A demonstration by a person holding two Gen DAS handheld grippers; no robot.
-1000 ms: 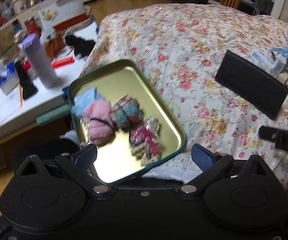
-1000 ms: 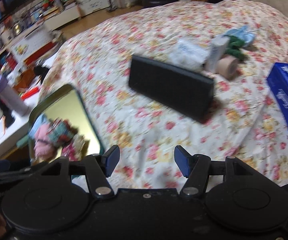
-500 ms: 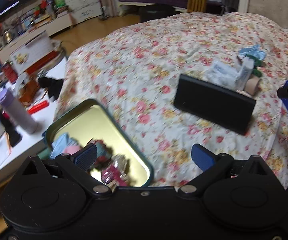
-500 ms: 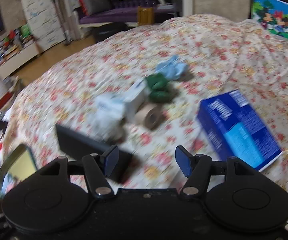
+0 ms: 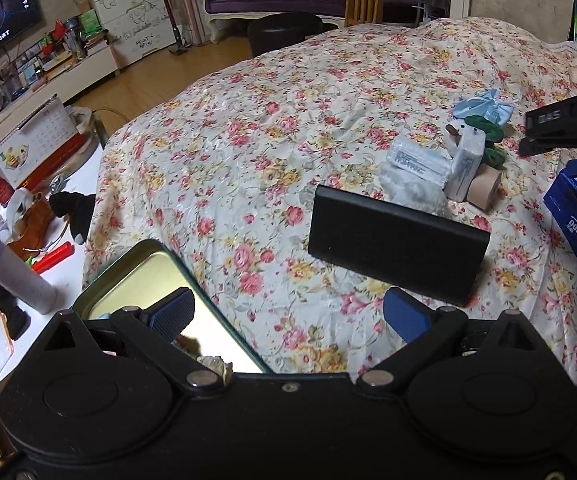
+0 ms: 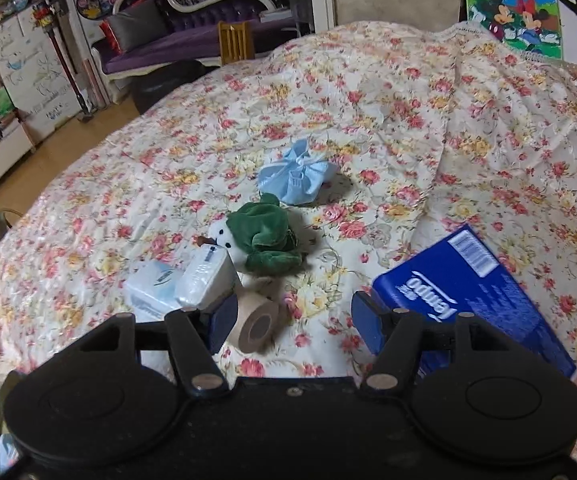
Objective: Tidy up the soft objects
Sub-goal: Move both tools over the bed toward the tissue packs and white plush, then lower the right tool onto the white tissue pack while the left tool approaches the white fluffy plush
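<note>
Green plush toy (image 6: pixel 264 236) lies mid-bed; just beyond it a blue pouch (image 6: pixel 296 176), just before it tissue packs (image 6: pixel 180 280) and a tape roll (image 6: pixel 256 322), a blue box (image 6: pixel 476 292) to its right. Both the right gripper (image 6: pixel 288 324) and left gripper (image 5: pixel 288 314) gape, empty.

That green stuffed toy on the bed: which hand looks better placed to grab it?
Probably the right. The right gripper is open with the green stuffed toy just ahead. The left gripper hangs nearer the tin tray, farther off.
</note>
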